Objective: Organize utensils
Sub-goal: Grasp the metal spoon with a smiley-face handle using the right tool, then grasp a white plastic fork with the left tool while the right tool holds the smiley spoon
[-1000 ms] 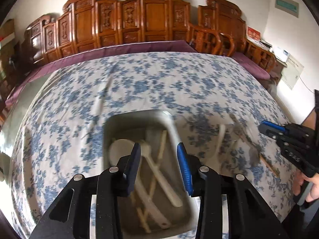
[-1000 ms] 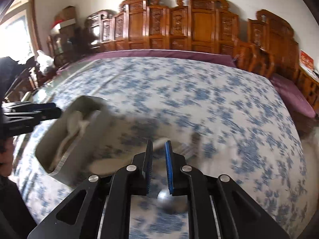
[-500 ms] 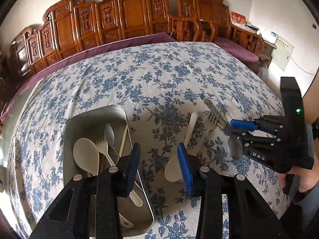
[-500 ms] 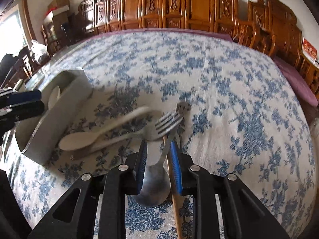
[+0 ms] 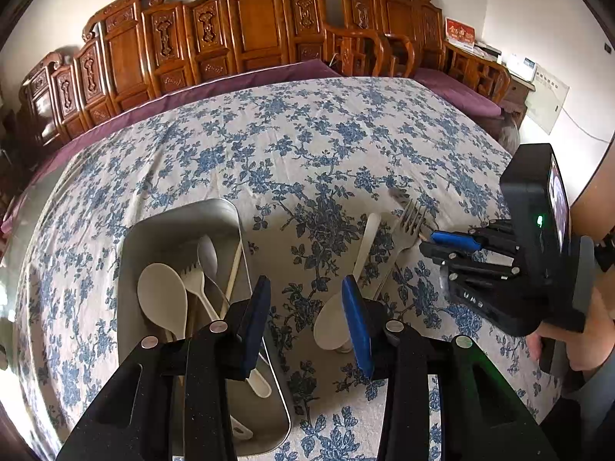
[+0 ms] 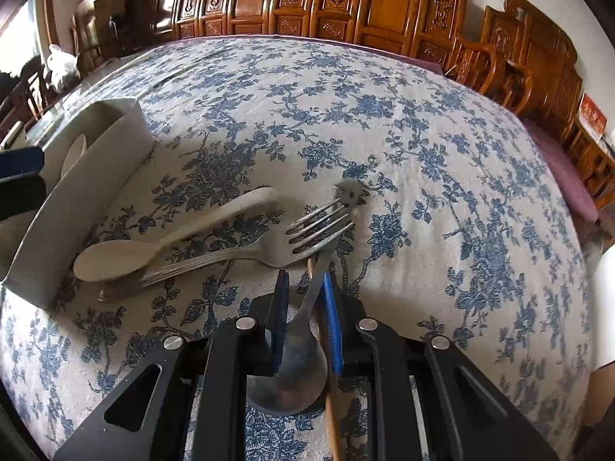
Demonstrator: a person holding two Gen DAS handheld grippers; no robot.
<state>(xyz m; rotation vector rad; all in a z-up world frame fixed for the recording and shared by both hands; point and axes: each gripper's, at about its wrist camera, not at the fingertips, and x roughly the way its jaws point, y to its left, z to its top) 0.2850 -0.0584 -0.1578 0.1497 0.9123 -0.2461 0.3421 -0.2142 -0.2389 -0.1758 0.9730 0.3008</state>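
Blue-padded and spread wide with nothing between its jaws, the left gripper [image 5: 305,307] hovers over the floral tablecloth [image 5: 307,146], between the metal tray [image 5: 161,226] of cream utensils and a cream spoon [image 5: 338,319] lying just beside a steel fork [image 6: 246,253]. Low over the cloth and pointing forward, the right gripper [image 6: 305,280] straddles the neck of a steel spoon [image 6: 288,380], its jaws narrowed around it. Whether the pads actually pinch the handle I cannot tell; a wooden chopstick [image 6: 332,415] lies alongside.

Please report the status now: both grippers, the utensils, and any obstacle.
Left gripper open, empty, beside tray. Right gripper astride metal spoon, jaws narrow, grip unconfirmed. Fork and white spoon on cloth. Chopstick under the metal spoon.
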